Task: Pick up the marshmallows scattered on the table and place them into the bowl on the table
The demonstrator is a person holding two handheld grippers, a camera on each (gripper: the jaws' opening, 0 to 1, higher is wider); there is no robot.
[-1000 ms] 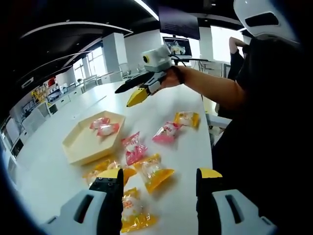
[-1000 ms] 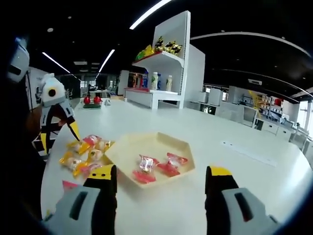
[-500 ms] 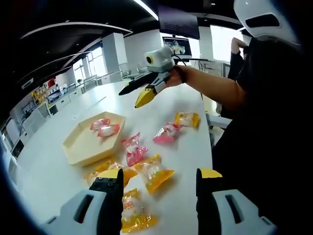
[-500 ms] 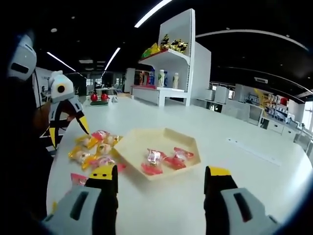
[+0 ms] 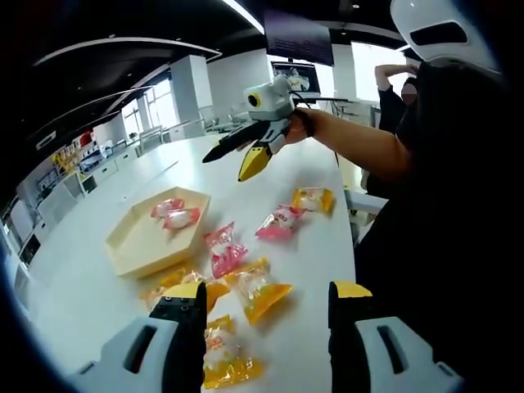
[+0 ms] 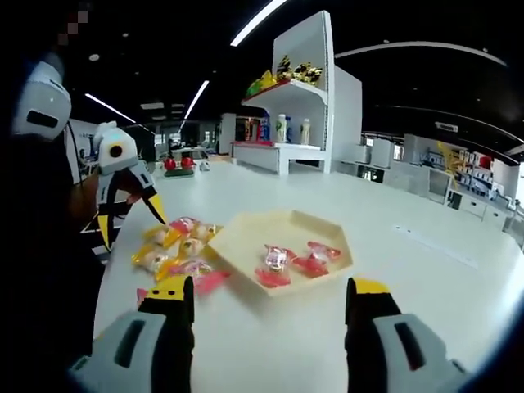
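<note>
A long white table [image 5: 278,180] runs through a bright open office, with a white shelf unit [image 6: 307,106] of bottles and snack packs standing behind it. On the table sits a shallow cream hexagonal bowl [image 5: 131,241], already holding a few pink-wrapped marshmallows [image 6: 291,262]. Just beside the bowl lie the loose marshmallows [image 5: 250,282], wrapped in pink and yellow: a cluster near the left gripper [image 5: 266,327], with a pink one and a yellow one farther along the table edge. The left gripper hovers above that cluster, jaws spread wide and empty. The right gripper [image 6: 268,315] is held up over the table facing the bowl, its jaws likewise wide apart with nothing between them; in the left gripper view the person's arm [image 5: 352,143] carries it above the table.
</note>
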